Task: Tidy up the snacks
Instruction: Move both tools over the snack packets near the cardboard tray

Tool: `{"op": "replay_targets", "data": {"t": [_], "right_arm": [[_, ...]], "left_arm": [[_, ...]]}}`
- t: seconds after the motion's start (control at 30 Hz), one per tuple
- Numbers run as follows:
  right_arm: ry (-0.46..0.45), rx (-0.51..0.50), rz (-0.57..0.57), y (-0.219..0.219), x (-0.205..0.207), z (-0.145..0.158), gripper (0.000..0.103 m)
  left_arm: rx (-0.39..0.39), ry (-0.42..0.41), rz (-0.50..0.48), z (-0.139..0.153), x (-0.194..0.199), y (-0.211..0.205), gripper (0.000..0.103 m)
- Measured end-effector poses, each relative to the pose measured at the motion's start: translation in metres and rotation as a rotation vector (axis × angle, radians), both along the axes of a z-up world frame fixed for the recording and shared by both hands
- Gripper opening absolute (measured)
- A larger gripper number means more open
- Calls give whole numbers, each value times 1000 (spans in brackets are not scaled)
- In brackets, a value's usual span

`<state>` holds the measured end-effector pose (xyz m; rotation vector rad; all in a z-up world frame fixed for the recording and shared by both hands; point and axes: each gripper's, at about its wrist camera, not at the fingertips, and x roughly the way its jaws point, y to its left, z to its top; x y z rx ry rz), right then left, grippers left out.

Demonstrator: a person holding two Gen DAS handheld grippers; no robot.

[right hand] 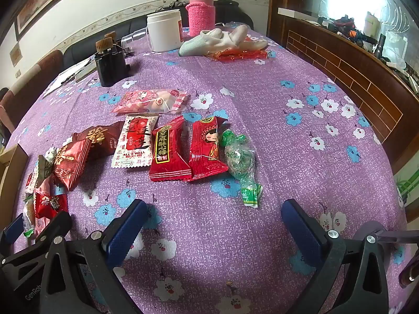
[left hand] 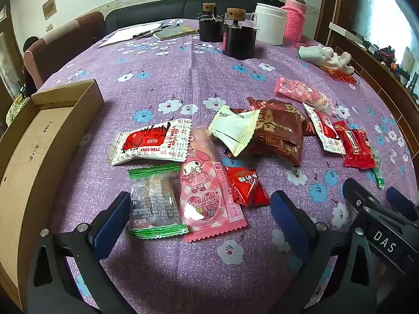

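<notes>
Several snack packets lie on a purple flowered tablecloth. In the left wrist view my left gripper is open just above the cloth, its fingers either side of a clear green-edged packet and a pink My Melody packet. A white-red packet, a small red packet and brown packets lie beyond. In the right wrist view my right gripper is open and empty, short of two red packets and a green twisted candy.
An open cardboard box stands at the left table edge. At the far side stand two dark jars, a white tub, a pink-sleeved flask and a pale cloth. A wooden ledge runs along the right.
</notes>
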<state>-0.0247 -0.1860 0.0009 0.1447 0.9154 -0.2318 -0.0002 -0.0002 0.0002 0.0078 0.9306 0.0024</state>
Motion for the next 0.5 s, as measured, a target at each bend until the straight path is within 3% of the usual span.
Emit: {"op": "replay_targets", "data": {"t": [0.37,0.5], "right_arm": [[0,-2,0,0,0,0,103],[0,-3,0,0,0,0,103]], "left_arm": [[-5,15,-30,0,-1,1,103],[1,68,-76,2,-3,1,103]]}}
